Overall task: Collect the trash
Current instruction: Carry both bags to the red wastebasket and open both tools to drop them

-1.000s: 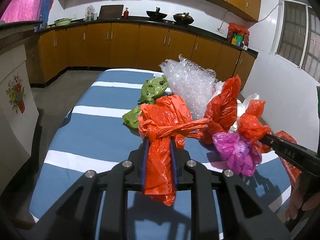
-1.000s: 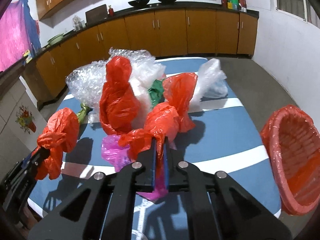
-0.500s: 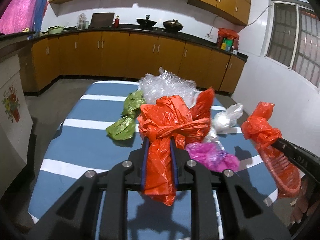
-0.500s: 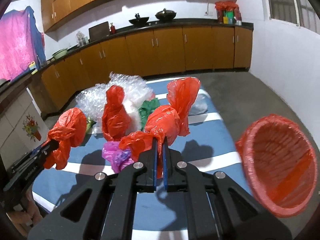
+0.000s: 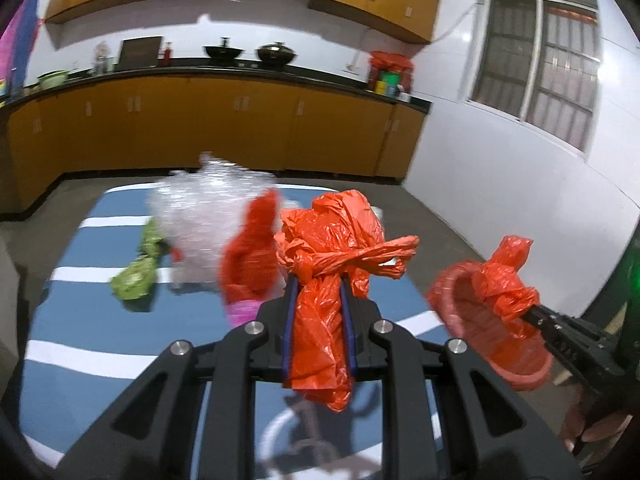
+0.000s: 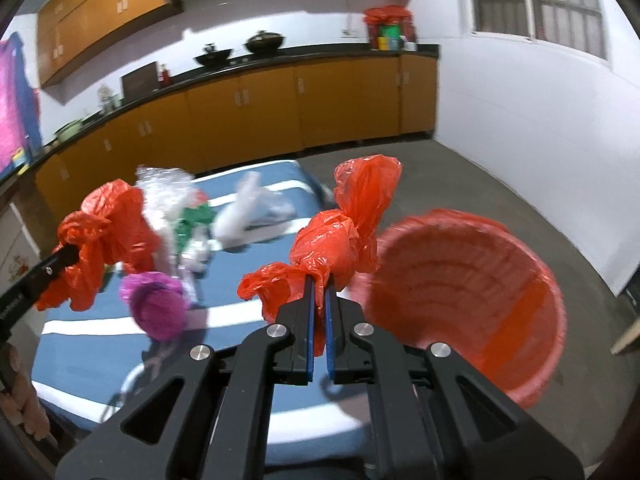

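Note:
My left gripper (image 5: pixel 318 292) is shut on a knotted orange plastic bag (image 5: pixel 332 248) and holds it above the blue striped table (image 5: pixel 80 320). My right gripper (image 6: pixel 319 292) is shut on another orange plastic bag (image 6: pixel 340 240), held just left of the rim of the red basket (image 6: pixel 480 280). In the left wrist view the right gripper's bag (image 5: pixel 504 280) hangs over the basket (image 5: pixel 516 364). In the right wrist view the left gripper's bag (image 6: pixel 100 236) shows at the left.
On the table lie bubble wrap (image 5: pixel 208 208), a green bag (image 5: pixel 136 276), a red bag (image 5: pixel 252 256), a pink bag (image 6: pixel 160 308) and a clear white bag (image 6: pixel 252 216). Orange cabinets (image 5: pixel 200 132) line the far wall. A white wall stands to the right.
Both grippers have lifted and swung to the right with their orange bags. The right gripper's bag has come up to the red basket.

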The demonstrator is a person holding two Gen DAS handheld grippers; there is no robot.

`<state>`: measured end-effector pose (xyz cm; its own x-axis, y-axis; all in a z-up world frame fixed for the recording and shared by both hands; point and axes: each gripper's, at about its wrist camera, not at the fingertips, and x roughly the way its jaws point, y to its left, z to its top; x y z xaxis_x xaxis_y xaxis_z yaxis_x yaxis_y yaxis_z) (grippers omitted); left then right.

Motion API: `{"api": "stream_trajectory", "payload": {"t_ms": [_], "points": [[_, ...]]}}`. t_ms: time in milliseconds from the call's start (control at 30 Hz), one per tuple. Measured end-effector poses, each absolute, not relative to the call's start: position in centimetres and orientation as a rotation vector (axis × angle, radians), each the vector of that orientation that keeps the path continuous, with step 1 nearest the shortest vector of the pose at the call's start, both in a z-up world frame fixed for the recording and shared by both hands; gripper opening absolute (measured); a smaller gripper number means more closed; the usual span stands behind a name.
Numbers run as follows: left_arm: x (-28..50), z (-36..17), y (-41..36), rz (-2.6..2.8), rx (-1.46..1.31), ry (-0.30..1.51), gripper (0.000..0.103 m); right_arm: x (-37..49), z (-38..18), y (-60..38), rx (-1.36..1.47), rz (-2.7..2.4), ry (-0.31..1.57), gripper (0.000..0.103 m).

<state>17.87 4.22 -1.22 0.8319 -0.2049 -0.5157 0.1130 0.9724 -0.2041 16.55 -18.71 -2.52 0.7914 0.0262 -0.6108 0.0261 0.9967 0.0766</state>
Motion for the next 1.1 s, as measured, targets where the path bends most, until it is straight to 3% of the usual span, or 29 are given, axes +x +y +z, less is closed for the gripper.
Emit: {"api": "stream_trajectory", "payload": {"t_ms": [500, 1100], "points": [[21.5, -2.0, -8.9, -0.46, -0.127, 0.608, 0.02, 13.7, -2.3, -27.6, 0.14, -0.174, 0.624, 0.005], [24.8, -3.9, -16.8, -0.601, -0.108, 0.663, 0.023, 14.5, -2.4, -31.1, 0.204, -0.227, 0.603, 0.005]]}}
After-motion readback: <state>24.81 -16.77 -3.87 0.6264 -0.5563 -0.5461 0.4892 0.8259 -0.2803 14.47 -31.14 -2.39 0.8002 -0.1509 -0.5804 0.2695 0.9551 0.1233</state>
